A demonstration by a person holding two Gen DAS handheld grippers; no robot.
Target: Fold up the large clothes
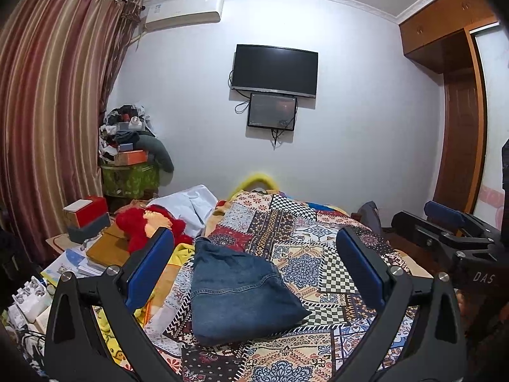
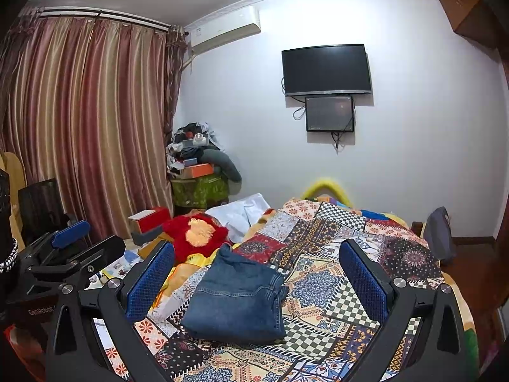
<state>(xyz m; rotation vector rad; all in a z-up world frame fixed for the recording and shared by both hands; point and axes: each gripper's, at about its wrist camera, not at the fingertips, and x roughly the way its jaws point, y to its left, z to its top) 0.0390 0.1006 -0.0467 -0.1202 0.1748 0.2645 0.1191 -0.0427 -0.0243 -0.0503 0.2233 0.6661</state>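
Observation:
A pair of blue jeans [image 1: 235, 289] lies folded into a compact bundle on the patchwork bedspread [image 1: 318, 254]. It also shows in the right wrist view [image 2: 237, 299] on the bedspread [image 2: 334, 270]. My left gripper [image 1: 254, 267] is open and empty, raised above the bed with the jeans seen between its blue pads. My right gripper [image 2: 257, 273] is open and empty too, held above and just short of the jeans. The right gripper shows at the right edge of the left wrist view [image 1: 445, 222], and the left gripper at the left edge of the right wrist view [image 2: 70, 232].
A red plush cushion [image 2: 197, 235] and a white garment [image 2: 238, 213] lie at the bed's far left. Boxes [image 1: 86, 219], books and papers crowd the bedside to the left. A cluttered green bin [image 1: 130, 178] stands in the corner. A wardrobe [image 1: 458, 127] is at right.

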